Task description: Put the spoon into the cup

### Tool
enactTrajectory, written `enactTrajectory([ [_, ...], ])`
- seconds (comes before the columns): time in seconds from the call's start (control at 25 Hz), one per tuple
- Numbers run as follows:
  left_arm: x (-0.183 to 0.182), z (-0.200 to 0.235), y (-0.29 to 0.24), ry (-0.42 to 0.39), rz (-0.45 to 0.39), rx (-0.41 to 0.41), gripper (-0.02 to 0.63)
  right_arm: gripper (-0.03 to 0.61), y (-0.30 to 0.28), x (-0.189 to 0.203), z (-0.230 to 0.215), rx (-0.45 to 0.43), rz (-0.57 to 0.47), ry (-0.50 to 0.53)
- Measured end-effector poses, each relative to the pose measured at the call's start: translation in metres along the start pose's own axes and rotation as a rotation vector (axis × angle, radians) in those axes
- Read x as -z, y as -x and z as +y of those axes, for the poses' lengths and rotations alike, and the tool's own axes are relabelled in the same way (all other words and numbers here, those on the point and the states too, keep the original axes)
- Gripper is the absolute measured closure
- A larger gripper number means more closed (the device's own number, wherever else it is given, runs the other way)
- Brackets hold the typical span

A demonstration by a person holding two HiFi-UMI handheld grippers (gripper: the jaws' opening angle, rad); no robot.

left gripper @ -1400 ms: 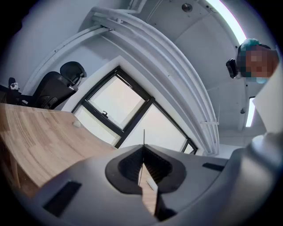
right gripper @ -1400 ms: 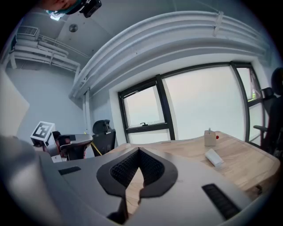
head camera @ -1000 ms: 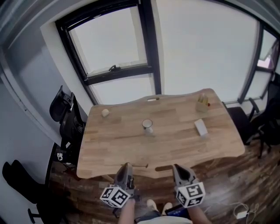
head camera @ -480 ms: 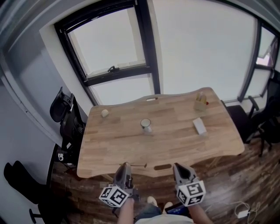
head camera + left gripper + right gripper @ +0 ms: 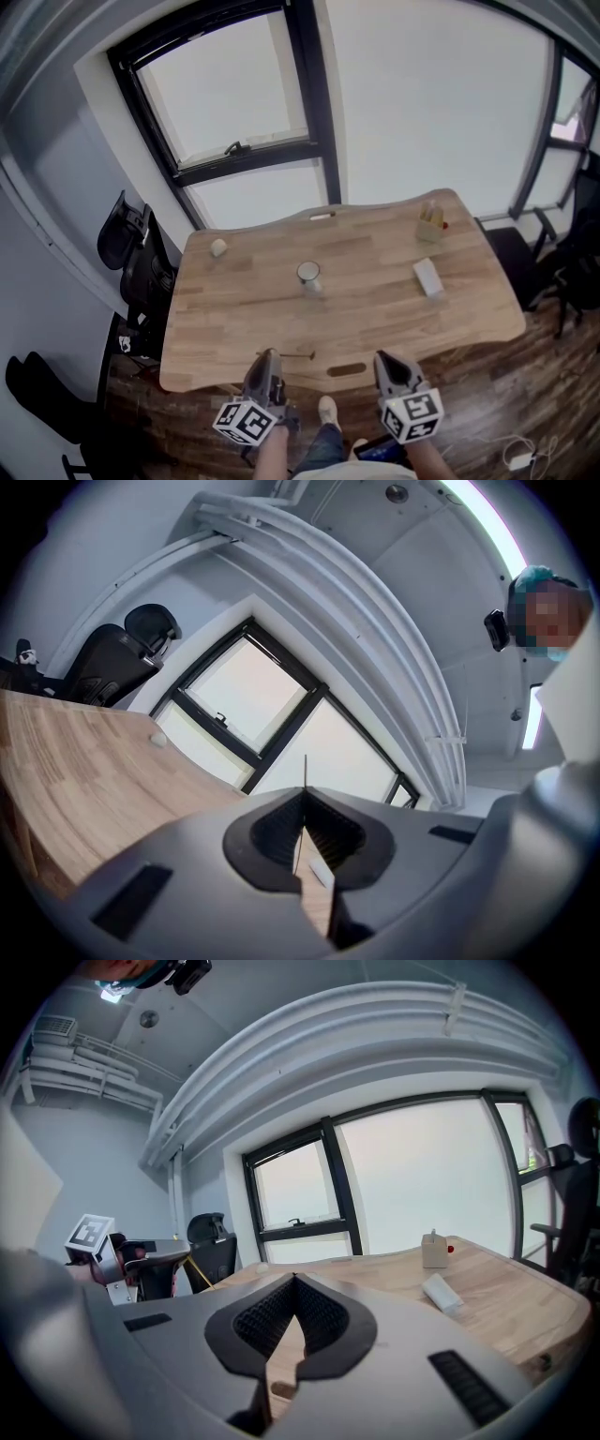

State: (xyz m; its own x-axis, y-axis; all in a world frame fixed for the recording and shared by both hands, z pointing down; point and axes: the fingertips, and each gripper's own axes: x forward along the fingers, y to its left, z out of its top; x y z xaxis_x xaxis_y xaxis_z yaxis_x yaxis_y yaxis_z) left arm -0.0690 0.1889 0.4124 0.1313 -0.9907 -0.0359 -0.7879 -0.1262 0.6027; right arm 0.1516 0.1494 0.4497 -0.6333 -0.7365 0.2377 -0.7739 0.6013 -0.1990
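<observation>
A white cup (image 5: 307, 274) stands upright near the middle of the wooden table (image 5: 244, 319). My left gripper (image 5: 267, 357) hovers at the table's near edge, shut on a thin spoon (image 5: 298, 355) that sticks out to the right over the edge. In the left gripper view the spoon (image 5: 305, 772) shows as a fine line rising from the closed jaws (image 5: 302, 797). My right gripper (image 5: 384, 359) is beside it at the near edge, shut and empty (image 5: 295, 1281). From the right gripper view the left gripper (image 5: 155, 1260) and the yellowish spoon handle (image 5: 199, 1274) appear at the left.
A wooden box (image 5: 432, 225) with a red bit stands at the far right and a white block (image 5: 428, 277) lies nearer. A small round object (image 5: 218, 247) is at the far left. A black office chair (image 5: 127, 244) stands left of the table. A slot (image 5: 345, 369) cuts the near edge.
The table and the cup have drifted slightly left in the head view. Both grippers stay side by side at the near edge, still shut.
</observation>
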Motion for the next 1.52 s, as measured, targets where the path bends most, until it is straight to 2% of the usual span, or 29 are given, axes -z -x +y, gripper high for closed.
enactTrajectory([
  [0.32,-0.015,0.029,-0.052,0.002,0.002,0.011,0.612,0.581,-0.051,-0.009,-0.011,0.012,0.013,0.001],
  [0.8,-0.03,0.103,-0.151,0.065,0.068,0.036,0.612,0.581,-0.149,-0.022,-0.035,0.123,0.041,-0.012],
  [1.04,-0.036,0.133,-0.182,0.055,0.079,0.064,0.612,0.581,-0.179,-0.022,-0.04,0.168,0.071,-0.014],
  [1.52,-0.049,0.149,-0.221,0.102,0.09,0.077,0.612,0.581,-0.207,-0.029,-0.046,0.22,0.058,-0.008],
])
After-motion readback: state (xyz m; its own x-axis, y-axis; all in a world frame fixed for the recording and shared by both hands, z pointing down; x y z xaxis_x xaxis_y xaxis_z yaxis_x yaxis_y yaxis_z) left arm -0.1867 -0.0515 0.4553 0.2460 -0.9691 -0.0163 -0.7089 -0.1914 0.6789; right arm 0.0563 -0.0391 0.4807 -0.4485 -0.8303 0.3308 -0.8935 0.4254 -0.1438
